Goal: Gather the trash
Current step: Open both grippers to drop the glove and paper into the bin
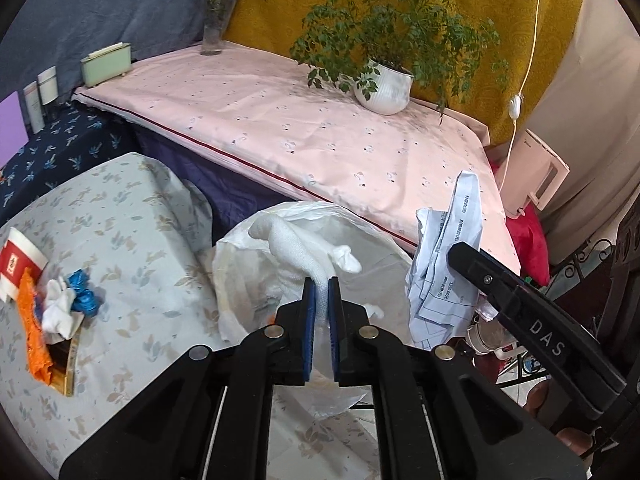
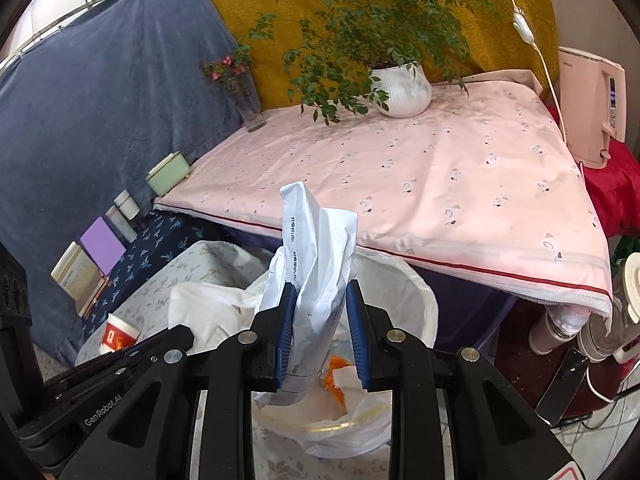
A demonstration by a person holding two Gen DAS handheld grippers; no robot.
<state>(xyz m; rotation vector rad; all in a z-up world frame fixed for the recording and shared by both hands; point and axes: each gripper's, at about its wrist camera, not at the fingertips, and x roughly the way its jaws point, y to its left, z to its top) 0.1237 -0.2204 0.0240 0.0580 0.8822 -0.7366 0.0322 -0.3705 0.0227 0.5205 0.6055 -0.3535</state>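
At nine o'clock in my left wrist view I see leftover trash on the leaf-print cloth: a red paper cup (image 1: 18, 258), an orange wrapper (image 1: 36, 336) and a blue scrap (image 1: 84, 294). The right view shows only the cup of that pile. My left gripper (image 1: 322, 280) is pinched on white foam wrap (image 1: 304, 256) over the bin bag (image 1: 240, 280). At three o'clock, my right gripper (image 2: 322, 286) clamps crumpled printed paper (image 2: 316, 248) above the bag's mouth, whose inside only this view shows. The pink table edge (image 2: 480, 268) runs just beyond the bag.
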